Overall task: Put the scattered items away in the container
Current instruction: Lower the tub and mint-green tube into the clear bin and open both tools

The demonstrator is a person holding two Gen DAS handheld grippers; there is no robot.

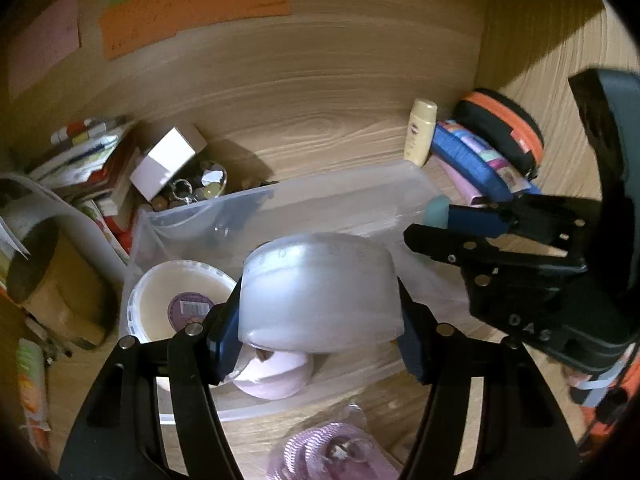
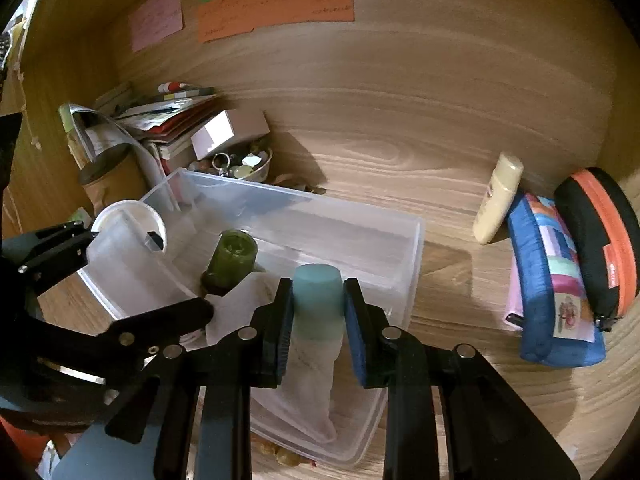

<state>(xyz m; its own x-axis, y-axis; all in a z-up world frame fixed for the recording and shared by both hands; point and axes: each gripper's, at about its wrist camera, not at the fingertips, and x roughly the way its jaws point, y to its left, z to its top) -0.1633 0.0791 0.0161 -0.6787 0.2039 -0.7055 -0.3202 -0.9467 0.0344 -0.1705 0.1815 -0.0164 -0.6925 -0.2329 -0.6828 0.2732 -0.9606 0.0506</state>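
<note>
A clear plastic bin (image 1: pixel 340 196) stands on the wooden surface. My left gripper (image 1: pixel 318 320) is shut on a translucent round tub (image 1: pixel 320 292), held over the bin's near end. Below it in the bin lie a cream tub with a purple label (image 1: pixel 176 296) and a pink roll (image 1: pixel 276 372). My right gripper (image 2: pixel 318 312) is shut on a tube with a teal cap (image 2: pixel 318 300), tilted down over the bin (image 2: pixel 360 240). A green jar (image 2: pixel 232 258) lies inside. The left gripper (image 2: pixel 132 272) with its tub (image 2: pixel 124 232) shows at the left of the right wrist view.
At the right lean a yellow lotion bottle (image 2: pixel 496 200), a blue pouch (image 2: pixel 552 280) and a black and orange case (image 2: pixel 604 240). Behind the bin stand a bowl of trinkets (image 2: pixel 240 168) and piled books (image 2: pixel 160 120). A purple bundle (image 1: pixel 332 448) lies in front.
</note>
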